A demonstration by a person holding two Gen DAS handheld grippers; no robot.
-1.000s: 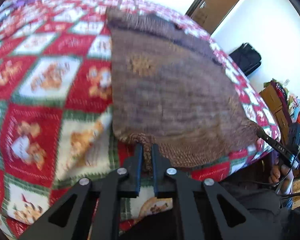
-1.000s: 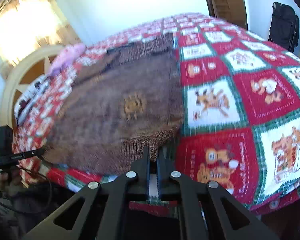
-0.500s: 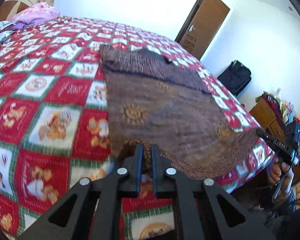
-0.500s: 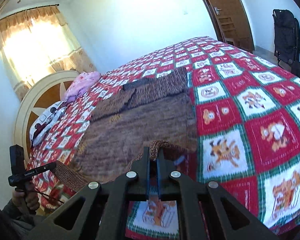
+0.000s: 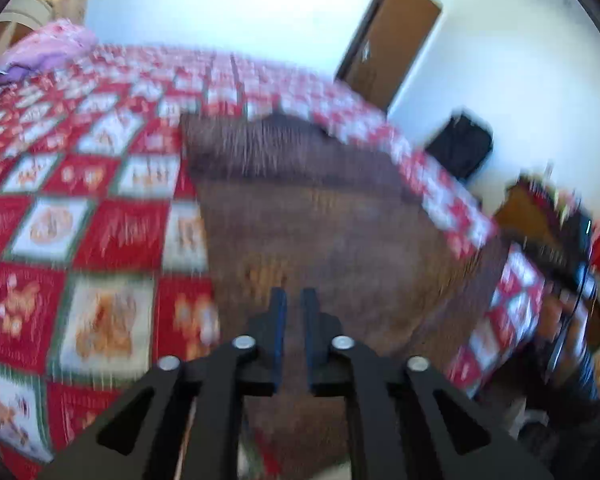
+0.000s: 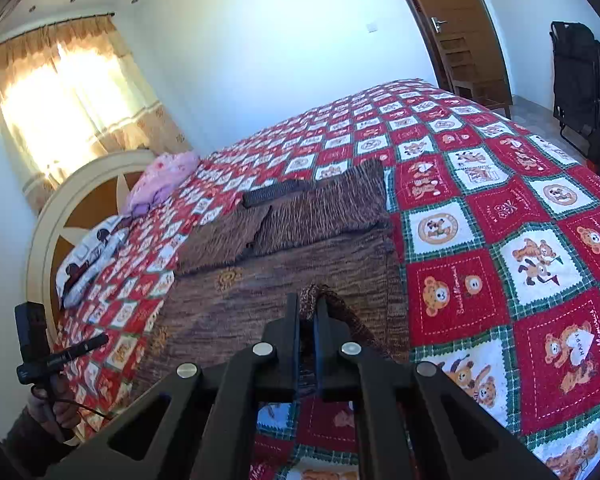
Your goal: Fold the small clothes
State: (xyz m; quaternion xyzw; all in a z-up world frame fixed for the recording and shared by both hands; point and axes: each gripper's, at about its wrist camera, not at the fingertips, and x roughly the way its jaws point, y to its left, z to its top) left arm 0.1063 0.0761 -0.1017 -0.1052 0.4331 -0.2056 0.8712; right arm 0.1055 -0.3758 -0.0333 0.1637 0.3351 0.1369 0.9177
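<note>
A white-walled bedroom, sunlit through a curtained window (image 6: 66, 96), with a wide bed under a red, white and green patchwork quilt (image 6: 500, 248) printed with teddy bears. A brown knitted garment (image 6: 260, 280) lies spread on the quilt toward the bed's near side, its far part folded over into a ribbed band.

The right gripper (image 6: 308, 308) has its jaws pinched together on the garment's near hem, a bunched fold of knit poking up between the tips and lifted off the quilt. The left gripper (image 5: 293, 300) hangs over the garment's other near corner; its picture is badly blurred, its jaws are opening with a narrow gap between them, brown cloth shows behind and below them, but I cannot tell whether any of it is still caught.

A pink pillow (image 6: 164, 176) sits by the round cream headboard (image 6: 60, 216). To the garment's right the quilt lies bare and broad up to the far edge; beyond are a brown door (image 6: 460, 40) and a black folded chair (image 6: 578, 76) against the wall. A hand (image 6: 56, 404) at the bed's left edge grips the other handle.
</note>
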